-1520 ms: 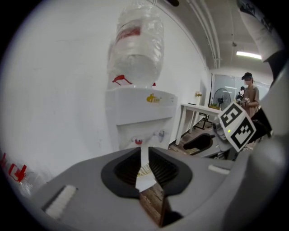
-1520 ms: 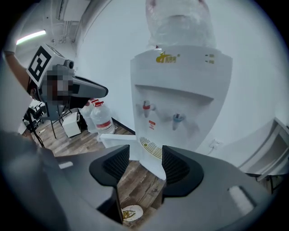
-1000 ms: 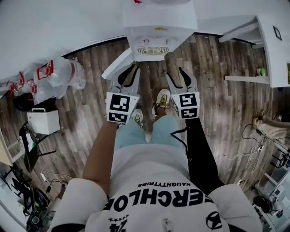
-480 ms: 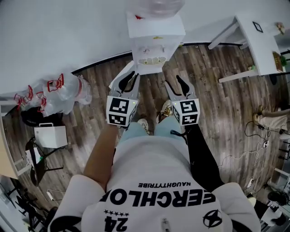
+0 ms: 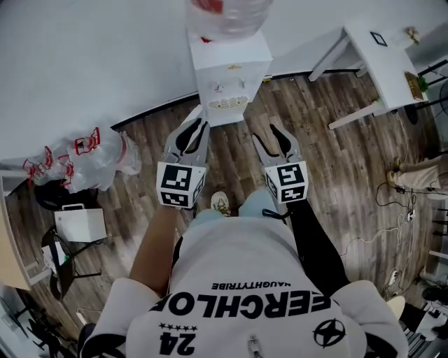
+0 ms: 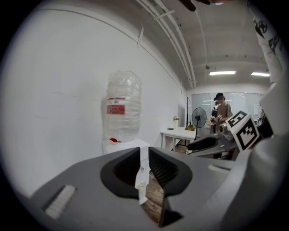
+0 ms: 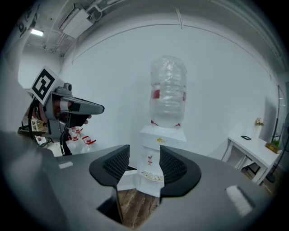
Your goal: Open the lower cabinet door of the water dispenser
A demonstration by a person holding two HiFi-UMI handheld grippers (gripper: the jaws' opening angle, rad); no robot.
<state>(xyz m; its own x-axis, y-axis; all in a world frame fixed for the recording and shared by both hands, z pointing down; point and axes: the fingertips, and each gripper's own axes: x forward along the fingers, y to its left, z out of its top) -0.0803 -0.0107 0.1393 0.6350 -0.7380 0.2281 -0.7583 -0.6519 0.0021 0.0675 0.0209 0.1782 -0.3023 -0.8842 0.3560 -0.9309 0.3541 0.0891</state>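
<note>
Obs.: the water dispenser (image 5: 227, 66) stands against the wall, straight ahead of you, with its bottle (image 5: 227, 12) on top. Both claws point at it over the wooden floor (image 5: 336, 161). Neither touches it.

Left claw (image 5: 194, 124): jaws narrow, only a slit between the pads, and nothing held (the dispenser shows through the slit in the left gripper view). Right claw (image 5: 271, 133): jaws moderately apart and empty, with the dispenser's front framed between them in the right gripper view.

Key relation: the lower cabinet door belongs low on the dispenser's front face, so it lies forward of both claws and below them. The head view hides that face. A white panel (image 7: 123, 177) juts out near the floor at the left of the base. It may be the door standing out from the cabinet, but you cannot confirm that from here. In the head view the left claw is the nearer to that lower left corner.

Pose: both your forearms are extended, the claws side by side and roughly level with each other, tips toward the dispenser.

Judgement: the coming move needs a drop and a forward reach, probably with the left claw.
</note>
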